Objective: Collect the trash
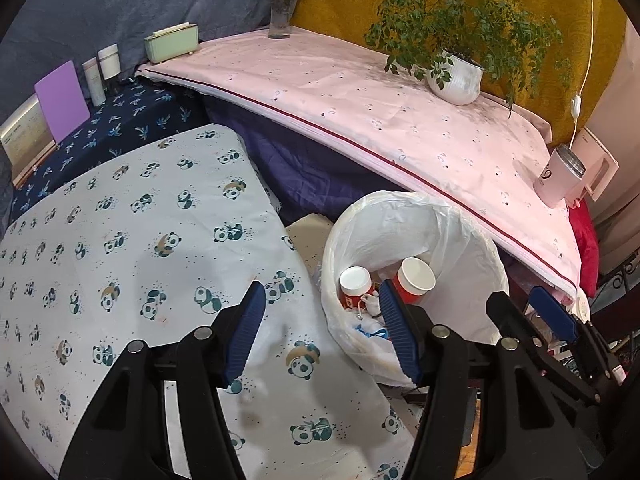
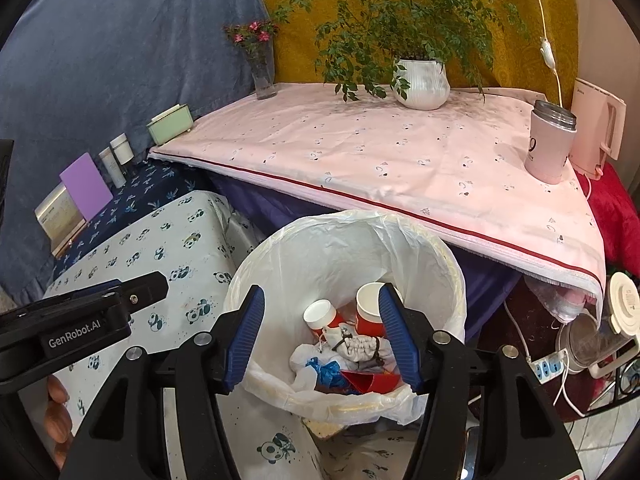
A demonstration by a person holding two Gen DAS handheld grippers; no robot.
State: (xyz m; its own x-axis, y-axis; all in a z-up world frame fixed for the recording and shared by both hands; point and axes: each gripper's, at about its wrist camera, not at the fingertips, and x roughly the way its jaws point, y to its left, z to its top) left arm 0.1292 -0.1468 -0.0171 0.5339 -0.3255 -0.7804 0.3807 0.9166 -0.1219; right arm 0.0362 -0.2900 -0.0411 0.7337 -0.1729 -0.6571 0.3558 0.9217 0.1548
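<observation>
Your round trash bin (image 2: 448, 300), lined with a crinkled white plastic bag, stands below the smooth pink tablecloth (image 2: 380, 152). Inside lie two red paper cups (image 2: 370, 308) and crumpled wrappers. Your right gripper (image 2: 322, 334) hangs spread and empty above it; your left gripper (image 1: 322, 334) gapes empty beside it.

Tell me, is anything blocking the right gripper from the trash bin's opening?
Nothing visible does. The right gripper is open and empty right above the trash bin, whose mouth is uncovered, with paper cups and wrappers inside.
</observation>
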